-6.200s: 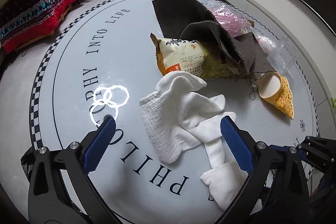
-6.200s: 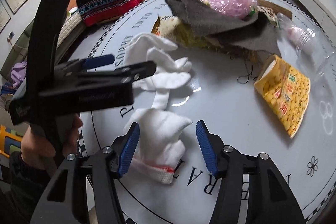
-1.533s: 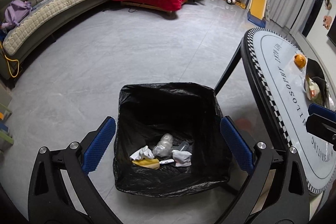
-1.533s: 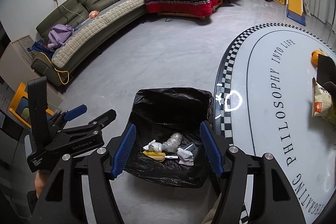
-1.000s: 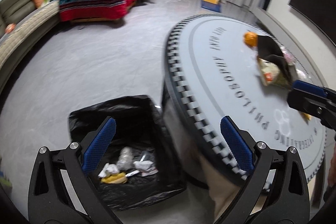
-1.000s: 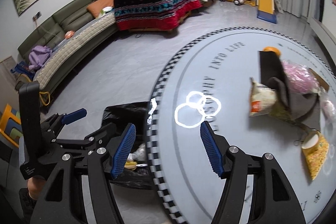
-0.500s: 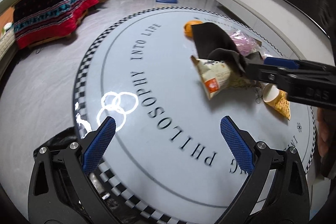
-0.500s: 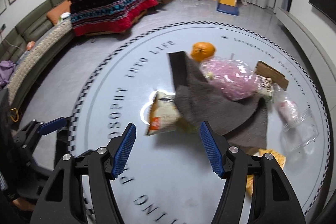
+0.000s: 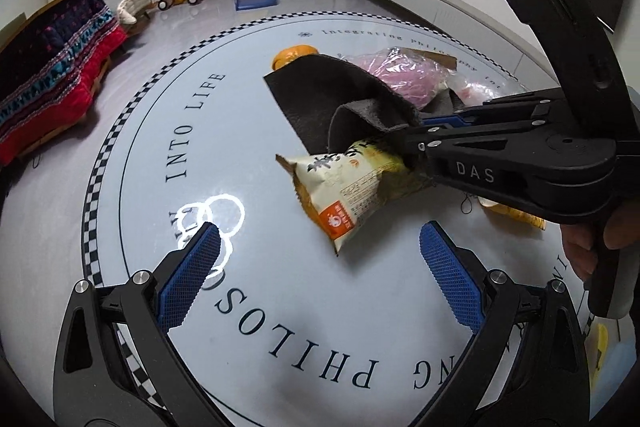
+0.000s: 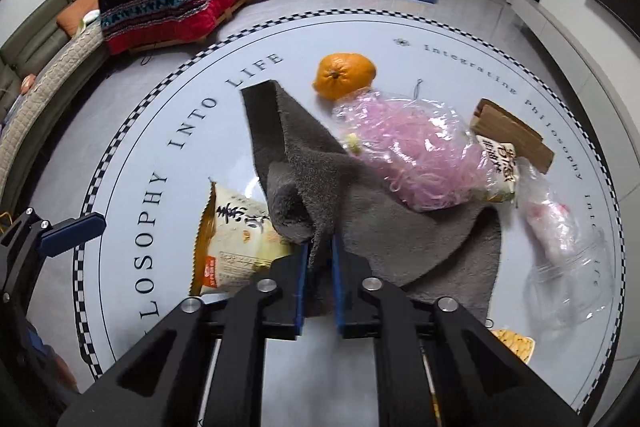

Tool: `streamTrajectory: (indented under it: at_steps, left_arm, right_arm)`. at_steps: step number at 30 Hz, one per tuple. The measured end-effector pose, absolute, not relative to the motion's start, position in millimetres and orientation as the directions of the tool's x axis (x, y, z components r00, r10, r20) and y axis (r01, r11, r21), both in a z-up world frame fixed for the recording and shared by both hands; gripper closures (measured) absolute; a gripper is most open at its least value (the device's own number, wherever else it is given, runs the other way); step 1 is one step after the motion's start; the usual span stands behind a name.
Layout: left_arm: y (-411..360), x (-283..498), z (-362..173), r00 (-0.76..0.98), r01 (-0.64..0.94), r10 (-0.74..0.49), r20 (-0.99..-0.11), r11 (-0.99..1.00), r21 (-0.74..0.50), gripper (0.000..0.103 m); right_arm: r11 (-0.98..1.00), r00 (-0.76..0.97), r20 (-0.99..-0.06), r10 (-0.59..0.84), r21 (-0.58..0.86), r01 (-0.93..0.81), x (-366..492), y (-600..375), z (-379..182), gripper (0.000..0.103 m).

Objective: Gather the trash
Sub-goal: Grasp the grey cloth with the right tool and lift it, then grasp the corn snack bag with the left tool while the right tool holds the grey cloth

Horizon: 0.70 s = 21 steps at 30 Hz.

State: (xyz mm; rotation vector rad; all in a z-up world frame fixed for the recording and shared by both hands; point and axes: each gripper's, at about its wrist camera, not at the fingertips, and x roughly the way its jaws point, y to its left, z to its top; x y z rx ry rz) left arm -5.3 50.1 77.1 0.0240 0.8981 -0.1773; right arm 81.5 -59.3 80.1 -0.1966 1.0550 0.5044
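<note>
The grey cloth (image 10: 320, 187) lies crumpled mid-table, and my right tongs (image 10: 319, 259) have just pinched a raised fold of it between the blue pads. The snack bag (image 10: 236, 239), partly tucked under that cloth, sits at about ten o'clock from the pinch. The pink shred bag (image 10: 416, 151) lies at one o'clock, the orange (image 10: 344, 75) at twelve. My left tongs (image 9: 320, 267) hover spread wide over the round table (image 9: 160, 107), the snack bag at twelve o'clock beyond them.

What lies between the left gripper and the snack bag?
Only bare tabletop separates the open left gripper from the snack bag, as the left wrist view shows.
</note>
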Motion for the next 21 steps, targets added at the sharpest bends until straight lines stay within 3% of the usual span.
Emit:
streamTrajectory:
  at_steps: [12,21]
  left_arm:
    - [-1,41,77,0.564,0.357,-0.18,-0.806,0.933,0.041,0.006]
    - [-31,75,47,0.489,0.437,-0.114,-0.865,0.89,0.13,0.006]
  right_arm:
    - [0.879,0.524,-0.753,0.398,0.15,-0.452,77,-119,175,0.097]
    - [0.901,0.558,-0.738,0.38,0.16,-0.403,86,-152,183,0.097]
